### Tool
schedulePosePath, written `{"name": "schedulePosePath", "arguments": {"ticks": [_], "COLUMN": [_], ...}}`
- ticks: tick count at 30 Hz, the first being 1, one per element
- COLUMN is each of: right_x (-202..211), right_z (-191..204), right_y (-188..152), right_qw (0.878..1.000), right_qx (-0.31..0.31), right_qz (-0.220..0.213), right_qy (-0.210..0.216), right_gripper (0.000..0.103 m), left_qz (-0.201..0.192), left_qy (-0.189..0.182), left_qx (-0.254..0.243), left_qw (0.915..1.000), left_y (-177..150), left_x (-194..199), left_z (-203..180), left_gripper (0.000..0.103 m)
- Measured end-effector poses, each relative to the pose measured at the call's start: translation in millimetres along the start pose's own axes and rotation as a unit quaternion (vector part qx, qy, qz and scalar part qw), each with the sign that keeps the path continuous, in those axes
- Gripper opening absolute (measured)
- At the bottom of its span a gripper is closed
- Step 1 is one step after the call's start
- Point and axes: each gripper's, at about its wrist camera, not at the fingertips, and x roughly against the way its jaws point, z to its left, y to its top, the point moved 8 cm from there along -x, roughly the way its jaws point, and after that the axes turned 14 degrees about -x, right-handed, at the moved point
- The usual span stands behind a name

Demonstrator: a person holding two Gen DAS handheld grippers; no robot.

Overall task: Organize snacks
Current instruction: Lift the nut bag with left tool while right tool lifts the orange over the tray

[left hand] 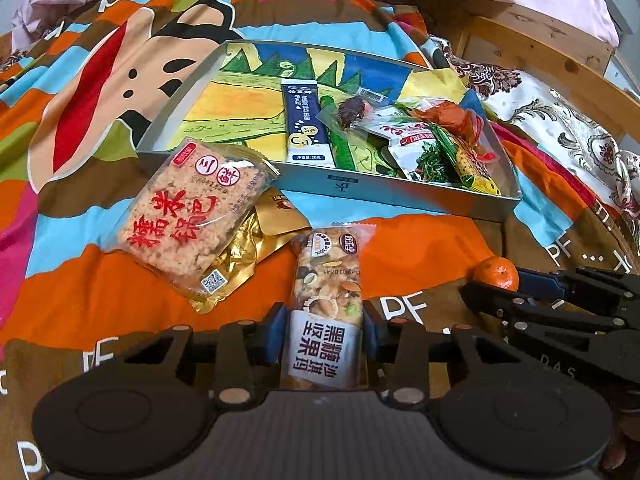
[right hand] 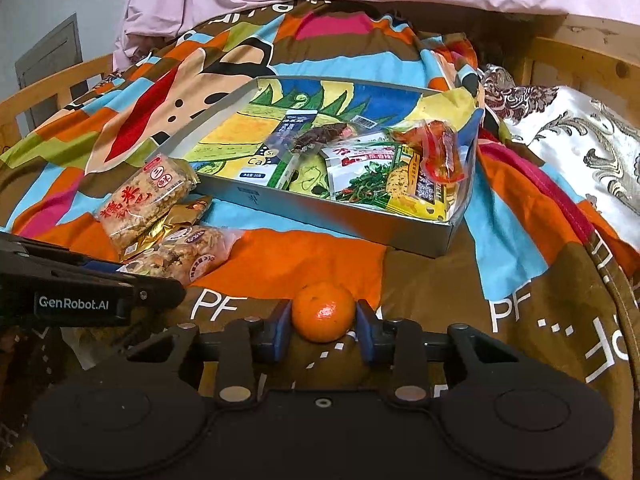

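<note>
Left hand-held gripper (left hand: 326,340) clamped on nut bar (left hand: 326,312), clear wrapper showing seeds, white label. Right hand-held gripper (right hand: 323,326) pinching mandarin (right hand: 323,312), glossy orange. Both lying on the bed's patterned blanket (right hand: 440,300) just before the shallow box (right hand: 340,216), likely gripped for loading among packets.

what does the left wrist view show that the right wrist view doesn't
Only the left wrist view shows the left tool closed around the mixed nut bar, with the label's black characters readable.

Only the right wrist view shows the right tool shut on the tangerine, the GenRobot.AI label on the other tool, and a grey door at far left.

Both show the grey tray holding several packets, the rice cracker pack lying over the gold packet, and the colourful blanket.
</note>
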Motion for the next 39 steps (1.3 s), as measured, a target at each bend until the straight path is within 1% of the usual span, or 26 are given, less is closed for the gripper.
{"name": "schedulePosePath", "arguments": {"ticks": [7,10,17,29,39], "right_x": [9,19,46,90,106], "right_z": [0,2,7,10,15], "right_y": [2,1,2,6,25], "right_qw": [1.0,1.0,0.999,0.994,0.984], "right_qx": [0.001,0.005,0.004,-0.016,-0.017], "right_qz": [-0.013,-0.021,-0.048,-0.11,-0.173], "right_qy": [0.001,0.004,0.011,0.022,0.03], "right_gripper": [0.035,0.035,0.035,0.035,0.035], "left_qz": [0.001,0.005,-0.006,-0.043,-0.092], "left_qy": [0.002,0.005,-0.004,-0.005,0.011], "left_qx": [0.012,0.021,0.027,0.041,0.031], "left_qw": [0.9999,0.9998,0.9996,0.9982,0.9952], "left_y": [-1,-3,-5,-5,21], "left_x": [6,10,29,72,98], "left_z": [1,0,-9,-13,-14], "left_gripper": [0.042,0.042,0.042,0.042,0.042]}}
